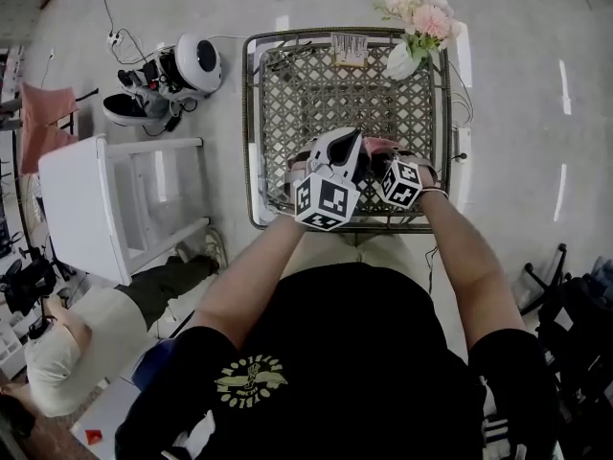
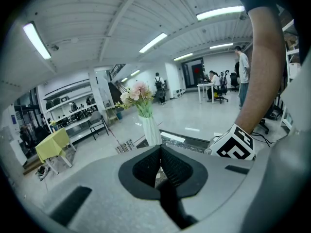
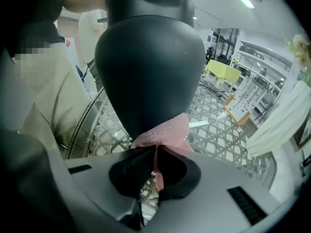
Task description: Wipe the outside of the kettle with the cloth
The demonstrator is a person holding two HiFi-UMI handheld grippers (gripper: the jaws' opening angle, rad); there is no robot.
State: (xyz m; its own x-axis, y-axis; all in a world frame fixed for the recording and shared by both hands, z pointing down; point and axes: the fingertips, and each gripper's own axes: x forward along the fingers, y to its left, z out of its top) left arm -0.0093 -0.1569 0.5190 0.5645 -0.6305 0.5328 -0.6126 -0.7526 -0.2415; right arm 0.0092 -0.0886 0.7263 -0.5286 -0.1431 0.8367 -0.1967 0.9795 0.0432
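Against the lower side of the dark grey kettle (image 3: pixel 150 57) lies a pink cloth (image 3: pixel 163 132), bunched and pressed to the rounded wall where the body narrows. The right gripper (image 3: pixel 155 152) has its jaws closed tight on a fold of that cloth, with a strip of it hanging down through the gap behind the pads. The kettle fills the upper middle of the right gripper view and sits above the near part of the desk (image 1: pixel 251 113), a metal top with an open lattice. Its base is hidden by cloth and jaws, so whether it stands on the lattice cannot be told. In the head view both marker cubes crowd that same near edge and cover most of the kettle. The left gripper (image 2: pixel 160 149) is just beside the right one; its jaws are together at the tips, and nothing shows between them. At the far right corner of the desk a white vase (image 1: pixel 402 60) holds pink and cream flowers (image 1: pixel 419 12). Left of the desk, on the floor, stands a white stool (image 1: pixel 115 199).
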